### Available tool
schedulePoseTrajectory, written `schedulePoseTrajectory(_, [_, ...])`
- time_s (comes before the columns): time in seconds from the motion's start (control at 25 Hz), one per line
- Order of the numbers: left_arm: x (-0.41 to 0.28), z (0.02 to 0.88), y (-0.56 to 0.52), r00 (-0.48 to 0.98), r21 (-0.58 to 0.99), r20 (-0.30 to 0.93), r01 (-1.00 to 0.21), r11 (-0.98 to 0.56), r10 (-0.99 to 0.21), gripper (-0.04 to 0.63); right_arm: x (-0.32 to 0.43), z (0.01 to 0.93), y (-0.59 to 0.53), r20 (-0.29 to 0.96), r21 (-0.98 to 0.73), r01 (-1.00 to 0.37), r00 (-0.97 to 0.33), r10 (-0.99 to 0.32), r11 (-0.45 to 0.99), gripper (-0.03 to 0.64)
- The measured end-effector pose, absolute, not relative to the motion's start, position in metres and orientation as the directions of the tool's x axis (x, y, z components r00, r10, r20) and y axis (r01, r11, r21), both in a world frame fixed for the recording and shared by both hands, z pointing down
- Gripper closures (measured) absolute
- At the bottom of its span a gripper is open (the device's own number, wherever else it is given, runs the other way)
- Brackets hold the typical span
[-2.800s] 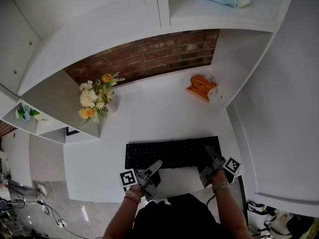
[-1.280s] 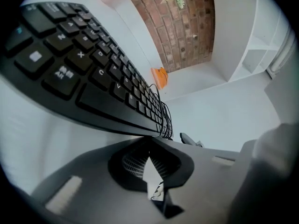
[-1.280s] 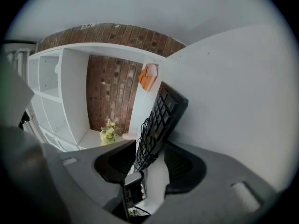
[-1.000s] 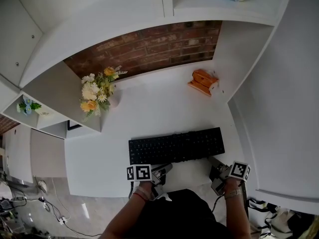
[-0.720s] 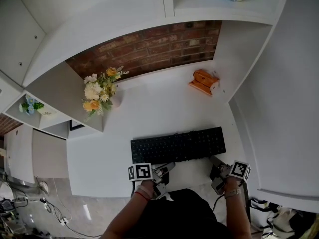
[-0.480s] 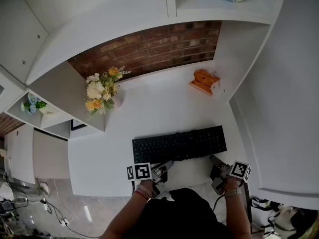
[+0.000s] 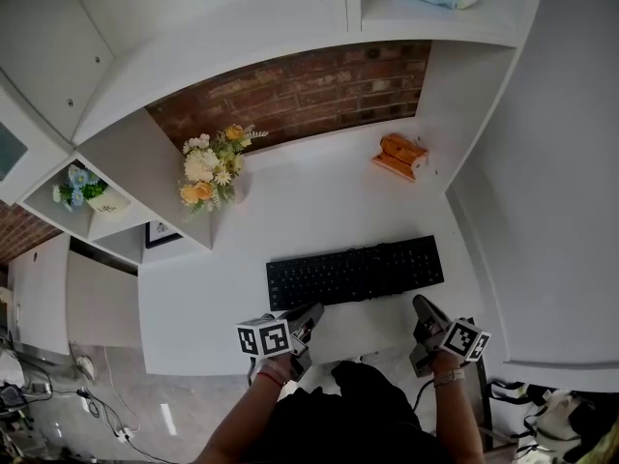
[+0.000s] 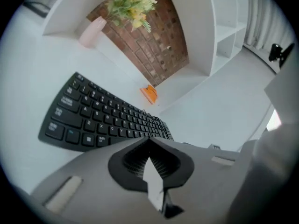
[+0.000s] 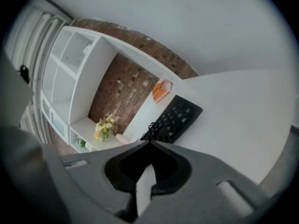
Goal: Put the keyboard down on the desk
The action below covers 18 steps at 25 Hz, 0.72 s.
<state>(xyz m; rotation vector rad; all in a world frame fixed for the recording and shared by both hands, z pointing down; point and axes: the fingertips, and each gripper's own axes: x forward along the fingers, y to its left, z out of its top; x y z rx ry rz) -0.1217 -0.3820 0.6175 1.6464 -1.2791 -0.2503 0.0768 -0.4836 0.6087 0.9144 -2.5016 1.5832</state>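
The black keyboard (image 7: 355, 272) lies flat on the white desk (image 7: 319, 201), parallel to its near edge; it also shows in the left gripper view (image 8: 103, 118) and the right gripper view (image 9: 175, 118). My left gripper (image 7: 311, 312) is at the desk's near edge, just short of the keyboard's left front corner, shut and empty (image 8: 149, 141). My right gripper (image 7: 420, 303) is off the keyboard's right front corner. Its jaws are closing and meet tip to tip with nothing between them (image 9: 149, 141).
A vase of yellow and white flowers (image 7: 213, 167) stands at the back left by the brick wall (image 7: 300, 90). A small orange wooden thing (image 7: 398, 155) sits at the back right. White shelves flank the desk; a small plant (image 7: 87, 191) sits on the left one.
Both grippers have drawn back from the keyboard's front edge toward the desk's near edge. The right jaws have come together. The keyboard stays flat on the desk.
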Motion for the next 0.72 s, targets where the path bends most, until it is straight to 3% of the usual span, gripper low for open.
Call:
schedulePoseTrajectory(0.12, [-0.135, 0.599, -0.376, 0.368, 0.688, 0.372, -0.726, -0.013, -0.852, 0.6, 0.077, 0.591, -0.477, 0.335, -0.688, -0.564, -0.806, -0.488, 0.457, 0.618])
schedulePoseTrajectory(0.32, [-0.15, 0.572, -0.361, 0.312, 0.482, 0.344, -0.868, -0.118, -0.886, 0.6, 0.073, 0.555, -0.462, 0.274, -0.544, -0.592, -0.795, -0.541, 0.594, 0.618])
schedulePoseTrajectory(0.72, [-0.183, 0.524, -0.314, 0.195, 0.318, 0.21, -0.94, -0.122, -0.958, 0.6, 0.085, 0.509, -0.406, 0.215, -0.235, -0.655, -0.755, -0.619, 0.718, 0.617])
